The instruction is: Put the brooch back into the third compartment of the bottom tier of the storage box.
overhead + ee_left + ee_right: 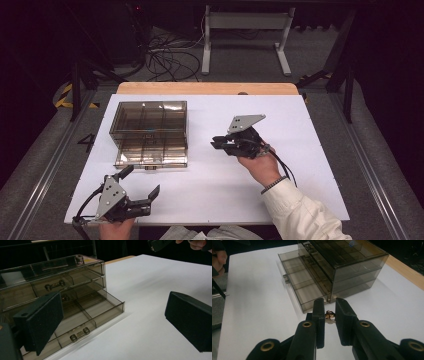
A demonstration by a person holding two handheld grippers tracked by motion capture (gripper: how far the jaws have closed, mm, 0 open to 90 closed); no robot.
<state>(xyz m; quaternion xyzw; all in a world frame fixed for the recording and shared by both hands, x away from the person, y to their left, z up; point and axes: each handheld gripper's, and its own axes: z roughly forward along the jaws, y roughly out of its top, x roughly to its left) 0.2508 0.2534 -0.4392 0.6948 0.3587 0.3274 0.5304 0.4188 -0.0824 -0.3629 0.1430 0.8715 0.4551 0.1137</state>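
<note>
Here the right gripper (329, 315) pinches a small brown object (329, 314) just beside the drawer box's (149, 131) pulled-out bottom drawer (298, 277); the left gripper (140, 186), jaws spread, hovers near the box's front.

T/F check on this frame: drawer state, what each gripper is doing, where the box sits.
1. The bottom drawer of the smoky drawer box is pulled out. True.
2. The right gripper has a small brownish item between its jaws. True.
3. The left gripper is clamped on the drawer handle. False: its jaws stand wide apart, clear of the box, holding nothing.
4. The open drawer is packed with parts. False: the compartments in view look bare.
5. The drawer box stands on the white table top, on the left gripper's side. True.
</note>
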